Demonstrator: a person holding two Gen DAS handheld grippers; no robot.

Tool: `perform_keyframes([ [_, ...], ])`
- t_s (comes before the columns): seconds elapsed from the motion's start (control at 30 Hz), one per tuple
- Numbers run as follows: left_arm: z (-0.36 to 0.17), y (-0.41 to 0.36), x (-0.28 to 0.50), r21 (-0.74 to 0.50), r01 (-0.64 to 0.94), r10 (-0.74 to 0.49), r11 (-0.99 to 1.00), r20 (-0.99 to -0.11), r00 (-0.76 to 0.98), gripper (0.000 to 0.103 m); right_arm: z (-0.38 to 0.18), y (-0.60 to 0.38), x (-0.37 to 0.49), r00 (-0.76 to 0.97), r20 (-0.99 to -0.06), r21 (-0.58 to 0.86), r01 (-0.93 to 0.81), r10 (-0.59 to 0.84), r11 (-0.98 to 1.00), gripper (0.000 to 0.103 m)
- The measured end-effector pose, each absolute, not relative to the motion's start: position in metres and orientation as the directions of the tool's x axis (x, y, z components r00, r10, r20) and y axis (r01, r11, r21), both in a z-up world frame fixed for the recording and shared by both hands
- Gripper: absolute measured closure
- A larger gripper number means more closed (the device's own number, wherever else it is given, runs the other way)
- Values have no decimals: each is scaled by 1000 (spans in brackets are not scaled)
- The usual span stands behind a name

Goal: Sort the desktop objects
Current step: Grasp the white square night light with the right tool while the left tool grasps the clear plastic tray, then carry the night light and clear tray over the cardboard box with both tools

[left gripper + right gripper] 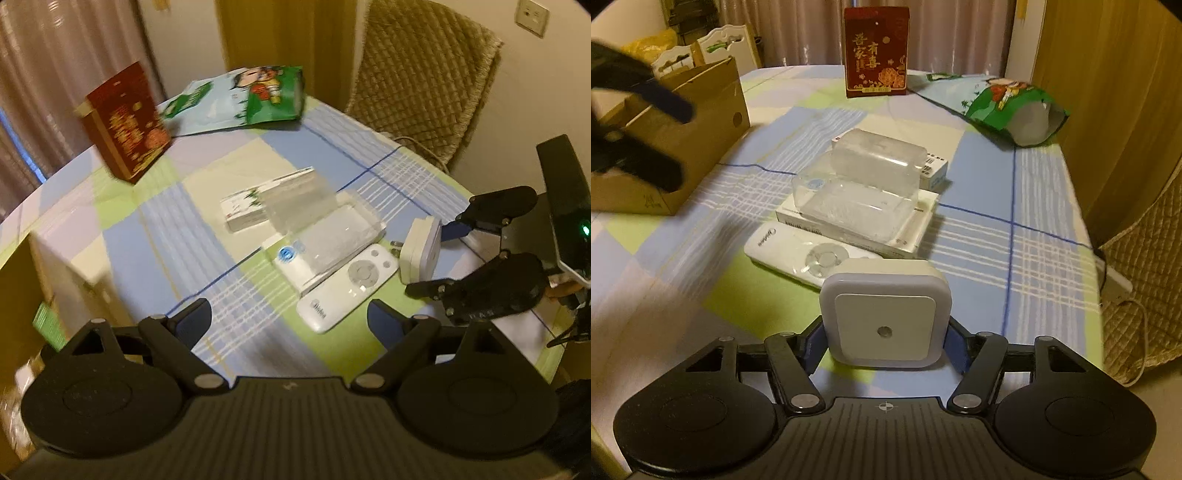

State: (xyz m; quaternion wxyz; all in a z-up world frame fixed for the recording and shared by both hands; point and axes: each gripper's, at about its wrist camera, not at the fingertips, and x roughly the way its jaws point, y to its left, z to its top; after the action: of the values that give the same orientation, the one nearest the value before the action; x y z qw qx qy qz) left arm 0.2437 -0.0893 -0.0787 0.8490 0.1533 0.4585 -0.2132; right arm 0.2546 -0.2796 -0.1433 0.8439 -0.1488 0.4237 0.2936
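Checked tablecloth [1015, 192] held mixed clutter | right gripper [886, 341] clamped night light [884, 317], frame bottom centre | left gripper [290, 317] gaped empty | remote [798, 254], boxes [857, 225] unsorted.

The characters 吾家有喜 are printed in gold on the red box [876, 51]. A brand word on the white remote [805, 254] is too blurred to be read.
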Motion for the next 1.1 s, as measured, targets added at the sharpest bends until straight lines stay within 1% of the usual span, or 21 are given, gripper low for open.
perform_keyframes([
  [0.03,-81,-94,247,66,520,-230,852,-844,484,14,-142,-283,252,466,-805,-6,-625,367,780,39],
  [0.1,-85,-105,254,75,568,-253,820,-842,476,18,-138,-293,249,450,-814,21,-610,368,792,39],
  [0.17,-91,-119,261,96,630,-274,771,-842,464,27,-133,-303,246,441,-820,40,-590,364,807,39],
  [0.2,-94,-126,264,115,663,-279,740,-844,458,28,-132,-309,244,441,-824,46,-574,356,817,39],
  [0.33,-109,-155,280,201,784,-278,587,-860,428,29,-131,-330,239,443,-834,71,-506,329,860,39],
  [0.47,-123,-176,296,219,864,-286,454,-882,374,29,-132,-340,234,443,-843,77,-460,304,885,39],
  [0.6,-142,-184,313,201,891,-253,407,-913,322,30,-130,-345,230,446,-843,84,-442,300,893,39],
  [0.67,-146,-185,316,197,897,-240,396,-920,308,44,-130,-345,228,445,-844,87,-436,298,896,39],
  [0.7,-146,-184,316,181,900,-240,396,-926,292,48,-130,-346,227,445,-845,88,-433,298,897,39],
  [0.8,-145,-182,313,146,909,-249,391,-934,257,47,-129,-345,226,447,-845,82,-434,294,897,39],
  [0.83,-146,-182,312,157,908,-239,388,-935,263,44,-129,-344,225,448,-845,79,-436,292,897,39],
  [0.87,-148,-183,313,165,905,-228,393,-936,269,37,-129,-343,226,447,-846,76,-439,291,895,39],
  [0.9,-151,-184,314,167,900,-220,404,-937,272,35,-129,-342,226,446,-847,73,-442,289,894,39],
  [0.93,-153,-184,316,169,894,-212,415,-938,275,36,-130,-341,227,448,-847,69,-442,286,894,39],
  [0.97,-155,-185,317,159,891,-213,426,-939,270,41,-130,-340,227,450,-847,65,-442,283,895,39],
  [1.0,-155,-186,319,137,889,-225,438,-940,256,43,-131,-338,227,455,-846,56,-445,279,894,39],
  [1.1,-155,-186,316,126,879,-240,461,-936,260,44,-132,-335,227,470,-840,37,-447,271,894,39],
])
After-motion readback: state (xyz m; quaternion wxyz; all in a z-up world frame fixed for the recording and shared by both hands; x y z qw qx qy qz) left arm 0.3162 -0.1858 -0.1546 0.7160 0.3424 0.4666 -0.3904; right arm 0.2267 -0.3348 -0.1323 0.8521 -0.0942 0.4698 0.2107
